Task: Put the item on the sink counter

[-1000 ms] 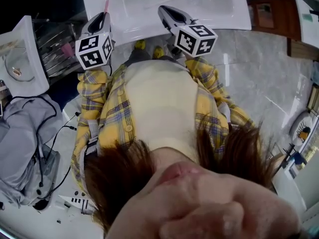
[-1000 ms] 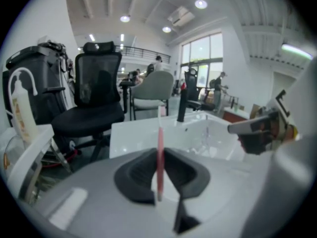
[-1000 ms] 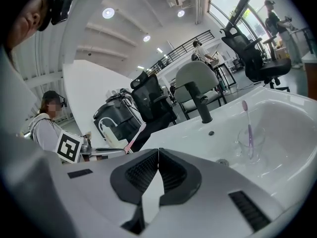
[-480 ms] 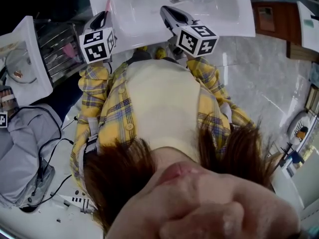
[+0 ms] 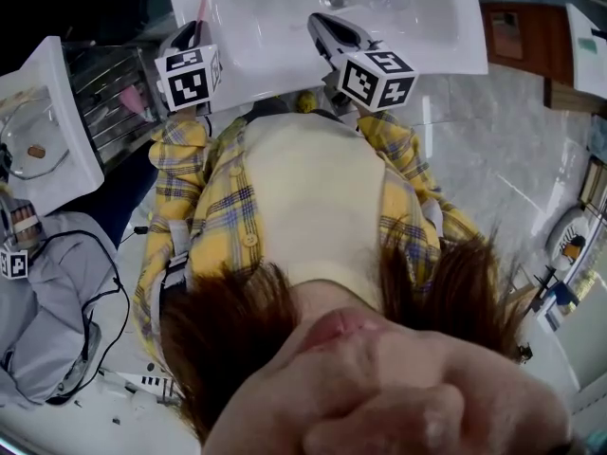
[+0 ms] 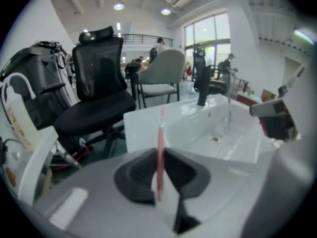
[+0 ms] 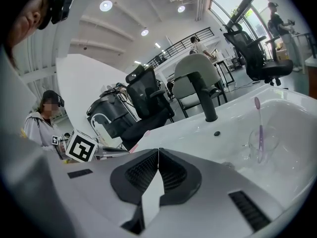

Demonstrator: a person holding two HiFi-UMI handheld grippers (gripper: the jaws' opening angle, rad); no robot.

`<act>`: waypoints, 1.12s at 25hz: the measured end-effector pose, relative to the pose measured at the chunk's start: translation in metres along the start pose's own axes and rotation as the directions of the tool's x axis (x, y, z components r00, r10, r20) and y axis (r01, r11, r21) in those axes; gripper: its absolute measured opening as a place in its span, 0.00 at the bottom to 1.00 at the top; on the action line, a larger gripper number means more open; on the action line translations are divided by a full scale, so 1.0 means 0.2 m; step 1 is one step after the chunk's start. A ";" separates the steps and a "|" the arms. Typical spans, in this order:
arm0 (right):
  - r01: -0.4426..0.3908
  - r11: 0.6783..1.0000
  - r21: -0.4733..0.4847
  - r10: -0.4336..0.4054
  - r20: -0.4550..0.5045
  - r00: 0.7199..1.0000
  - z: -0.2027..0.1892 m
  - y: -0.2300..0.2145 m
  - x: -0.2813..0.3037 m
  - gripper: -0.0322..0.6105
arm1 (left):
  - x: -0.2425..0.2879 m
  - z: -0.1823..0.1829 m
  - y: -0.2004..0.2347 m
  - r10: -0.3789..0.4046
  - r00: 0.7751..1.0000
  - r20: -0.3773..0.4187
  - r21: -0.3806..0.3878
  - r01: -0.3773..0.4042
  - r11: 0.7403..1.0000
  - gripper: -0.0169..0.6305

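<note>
A white sink (image 5: 285,50) lies ahead of me at the top of the head view. My left gripper (image 5: 194,28) hangs over its near left corner, shut on a pink toothbrush (image 5: 202,8) that sticks forward over the rim. In the left gripper view the pink toothbrush (image 6: 160,152) stands upright between the jaws, before the sink counter (image 6: 143,120). My right gripper (image 5: 319,19) hovers over the sink's near edge, shut with nothing in it; its jaws meet in the right gripper view (image 7: 158,155). A glass with a purple toothbrush (image 7: 259,135) stands in the basin near a black faucet (image 7: 208,95).
A second white basin (image 5: 43,112) and a metal rack (image 5: 114,88) stand to the left. Grey cloth with black cables (image 5: 47,330) lies on the floor at lower left. Office chairs (image 6: 99,93) stand beyond the sink. A wooden panel (image 5: 517,31) is at upper right.
My left gripper with the pink toothbrush has crept slightly forward toward the sink. The right gripper has stayed nearly where it was.
</note>
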State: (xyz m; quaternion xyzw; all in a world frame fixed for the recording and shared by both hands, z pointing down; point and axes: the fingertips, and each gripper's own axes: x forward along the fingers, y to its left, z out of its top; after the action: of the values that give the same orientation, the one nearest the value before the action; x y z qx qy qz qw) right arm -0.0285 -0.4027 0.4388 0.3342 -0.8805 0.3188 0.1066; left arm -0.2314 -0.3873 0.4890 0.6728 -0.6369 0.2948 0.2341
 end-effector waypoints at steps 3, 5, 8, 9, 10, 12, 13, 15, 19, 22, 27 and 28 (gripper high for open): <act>0.010 1.000 0.002 -0.010 -0.001 1.000 -0.01 -0.01 0.01 0.07 | 0.03 -0.02 0.02 0.021 1.000 -0.016 0.016 -0.021 1.000 0.10; 0.017 1.000 0.005 -0.017 0.001 1.000 -0.01 -0.02 0.01 0.07 | 0.04 -0.02 0.03 0.030 0.999 -0.023 0.021 -0.029 0.999 0.10; 0.024 1.000 0.010 -0.024 0.002 1.000 -0.01 -0.03 0.00 0.07 | 0.05 -0.01 0.02 0.030 0.999 -0.026 0.021 -0.030 0.999 0.10; 0.025 1.000 0.011 -0.025 0.001 1.000 -0.02 -0.03 0.00 0.07 | 0.06 -0.01 0.03 0.034 0.999 -0.030 0.024 -0.034 0.999 0.10; 0.025 1.000 0.012 -0.025 0.001 1.000 -0.02 -0.03 0.00 0.07 | 0.06 -0.01 0.03 0.039 0.999 -0.034 0.027 -0.038 0.999 0.10; 0.025 1.000 0.013 -0.025 0.002 1.000 -0.02 -0.03 -0.01 0.07 | 0.07 -0.01 0.03 0.042 0.998 -0.043 0.033 -0.041 0.999 0.10; 0.025 1.000 0.013 -0.025 0.002 1.000 -0.01 -0.03 -0.01 0.07 | 0.07 -0.01 0.03 0.043 0.998 -0.046 0.034 -0.041 0.999 0.10; 0.024 1.000 0.015 -0.024 0.001 1.000 -0.01 -0.03 -0.01 0.07 | 0.08 -0.01 0.03 0.050 0.997 -0.053 0.039 -0.048 0.998 0.10; 0.024 1.000 0.016 -0.024 0.002 1.000 -0.02 -0.04 0.00 0.07 | 0.11 -0.02 0.04 0.076 0.995 -0.058 0.065 -0.072 0.995 0.10; 0.025 1.000 0.018 -0.025 0.002 1.000 -0.01 -0.05 -0.01 0.07 | 0.11 -0.01 0.04 0.074 0.996 -0.044 0.058 -0.071 0.996 0.11; 0.025 0.999 0.020 -0.025 0.004 1.000 -0.01 -0.06 -0.01 0.07 | 0.12 -0.01 0.02 0.061 0.997 -0.037 0.049 -0.059 0.997 0.11; 0.025 1.000 0.019 -0.025 0.004 1.000 -0.02 -0.05 -0.01 0.07 | 0.11 -0.01 0.02 0.061 0.997 -0.037 0.044 -0.059 0.997 0.11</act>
State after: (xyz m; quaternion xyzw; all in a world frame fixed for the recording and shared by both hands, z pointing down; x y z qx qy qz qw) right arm -0.0198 -0.4054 0.4455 0.3467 -0.8736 0.3250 0.1053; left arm -0.2356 -0.4028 0.5062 0.6526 -0.6456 0.3282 0.2227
